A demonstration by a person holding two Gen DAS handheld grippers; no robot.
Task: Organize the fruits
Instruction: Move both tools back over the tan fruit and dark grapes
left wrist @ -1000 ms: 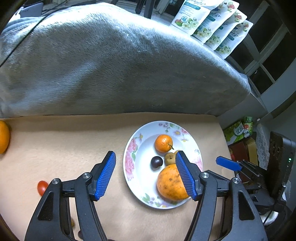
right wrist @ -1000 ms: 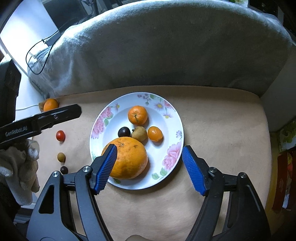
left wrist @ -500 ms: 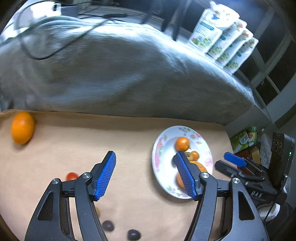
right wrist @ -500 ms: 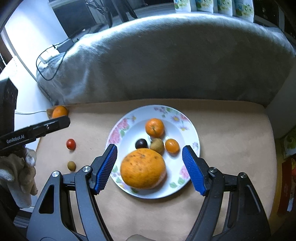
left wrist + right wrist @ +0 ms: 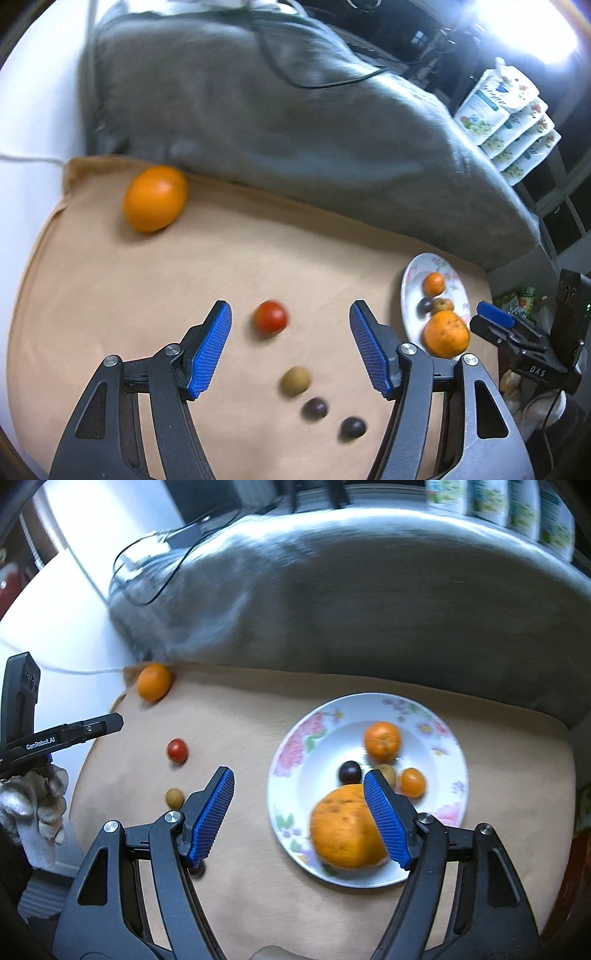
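— What has been changed since a second ago?
— Leftward travel has been made by the left gripper [image 5: 290,349]: the flowered plate [image 5: 409,291], earlier framed between its fingers, is now seen far off at the right edge of the left wrist view, and loose fruit on the tan cloth [image 5: 110,295] has been brought into frame. The right gripper [image 5: 297,814] has been shifted left too, so that the plate [image 5: 295,768] sits under its right finger.

— How are the jaws set?
— Both pairs are held apart with nothing clamped. A red tomato [image 5: 270,316] lies on the cloth in the gap of the left pair, untouched.

— Where is the fruit?
— On the plate are a big orange [image 5: 343,830], a tangerine [image 5: 382,740], a dark plum [image 5: 349,771], a brownish fruit [image 5: 388,771] and a small orange fruit [image 5: 413,782]. On the cloth are found the tomato, a tan fruit [image 5: 295,380], two dark ones [image 5: 315,408] [image 5: 352,427], and an orange [image 5: 155,197] against the grey blanket [image 5: 295,129].
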